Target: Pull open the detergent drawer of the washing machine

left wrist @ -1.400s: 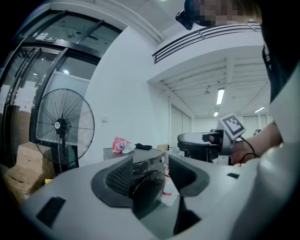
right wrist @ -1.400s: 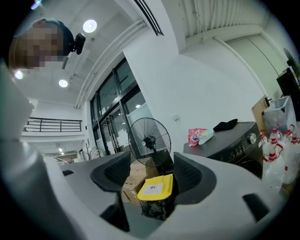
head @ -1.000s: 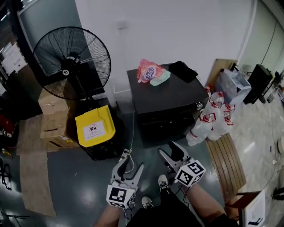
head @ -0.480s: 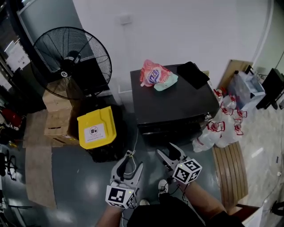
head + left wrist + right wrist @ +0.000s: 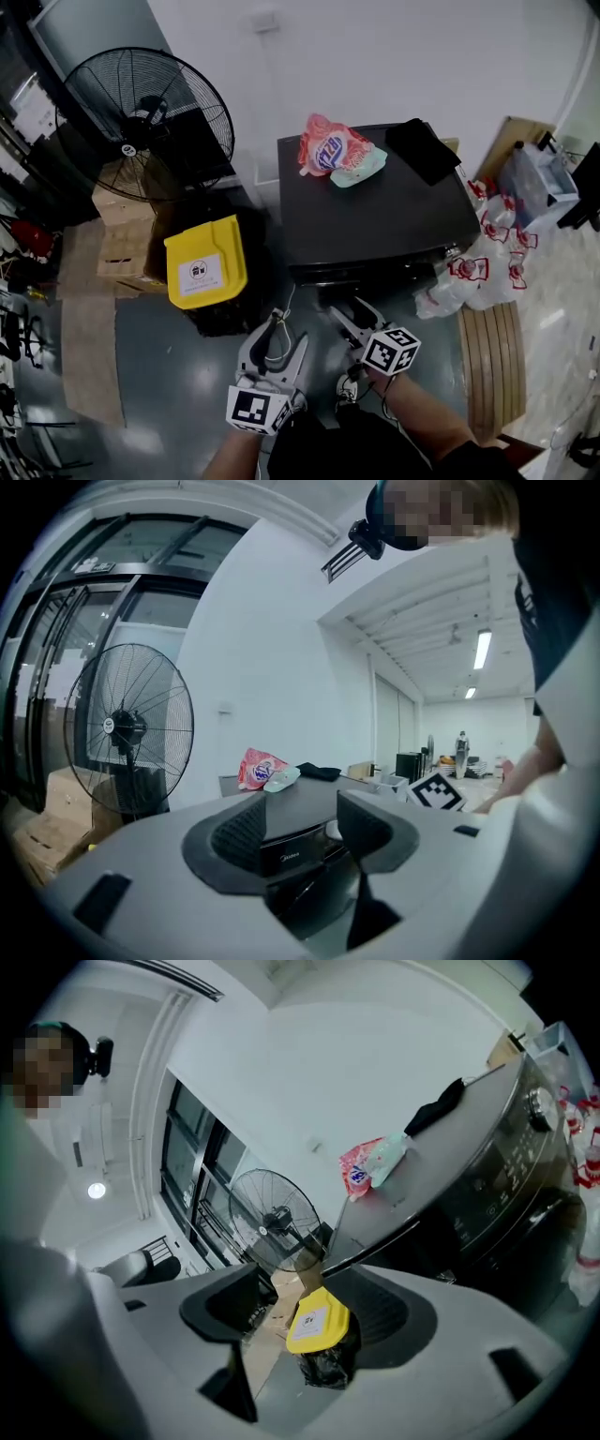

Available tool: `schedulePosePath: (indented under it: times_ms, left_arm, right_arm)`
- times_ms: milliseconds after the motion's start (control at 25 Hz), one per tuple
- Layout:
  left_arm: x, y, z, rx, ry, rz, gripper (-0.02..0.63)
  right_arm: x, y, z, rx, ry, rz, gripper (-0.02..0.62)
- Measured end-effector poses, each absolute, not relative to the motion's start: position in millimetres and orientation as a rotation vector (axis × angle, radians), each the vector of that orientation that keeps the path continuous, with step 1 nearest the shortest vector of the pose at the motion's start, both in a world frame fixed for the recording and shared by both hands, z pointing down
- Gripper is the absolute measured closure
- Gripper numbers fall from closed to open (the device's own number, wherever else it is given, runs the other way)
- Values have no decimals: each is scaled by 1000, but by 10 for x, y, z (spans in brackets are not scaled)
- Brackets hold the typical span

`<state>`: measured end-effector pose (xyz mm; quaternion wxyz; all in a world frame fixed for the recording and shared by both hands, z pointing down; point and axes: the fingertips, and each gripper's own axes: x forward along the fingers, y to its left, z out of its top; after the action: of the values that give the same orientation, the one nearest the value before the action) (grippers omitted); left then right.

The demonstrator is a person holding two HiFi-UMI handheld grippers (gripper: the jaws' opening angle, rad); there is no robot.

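Right down by the person's feet, the left tongs (image 5: 277, 328) and the right tongs (image 5: 353, 311) are held side by side above the grey floor (image 5: 178, 384), both pointing towards twelve o'clock and both short of the washing machine (image 5: 375, 211). In the left gripper view the left tongs (image 5: 302, 829) stands with its jaws well apart and grips nothing; the machine's dark front only shows through the gap, some way off. The right tongs (image 5: 305, 1312) is likewise about half open and empty, rolled over to one side, so that in its own view the yellow-lidded bin (image 5: 316, 1321) appears far off between the pads. That bin (image 5: 206, 262) stands at about ten o'clock from the left tongs, just beside the machine's left flank. The machine itself sits at twelve to one o'clock, its front panel (image 5: 370, 272) facing the person; the detergent drawer lies somewhere along that dark band, and I cannot pick it out from the rest of the panel, which looks flush. At two o'clock a heap of clear plastic bottles (image 5: 478, 272) leans against the machine's right side, with a slatted wooden board (image 5: 492, 356) on the floor near them. On the machine's top lie a pink bag (image 5: 328, 150) and a black cloth (image 5: 427, 150). Farther off at eleven o'clock stands a big black fan (image 5: 141, 122) above cardboard boxes (image 5: 127, 244), against the white wall (image 5: 394, 56).
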<state>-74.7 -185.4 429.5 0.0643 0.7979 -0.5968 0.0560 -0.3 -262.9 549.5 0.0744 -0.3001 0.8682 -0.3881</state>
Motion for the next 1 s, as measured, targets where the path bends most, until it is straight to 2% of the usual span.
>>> schedulePosePath:
  times_ms: [560,1000]
  left_arm:
    - [-937,-2274,4710,2488,-1568,257,391]
    - [-1081,-2490,4992,2508,-1429,269,390]
  right_arm:
    - [-222,-3077,6313,-1041,2287,-1444,233]
    - [-369,-3515,6558,-988,2080,-1438,109]
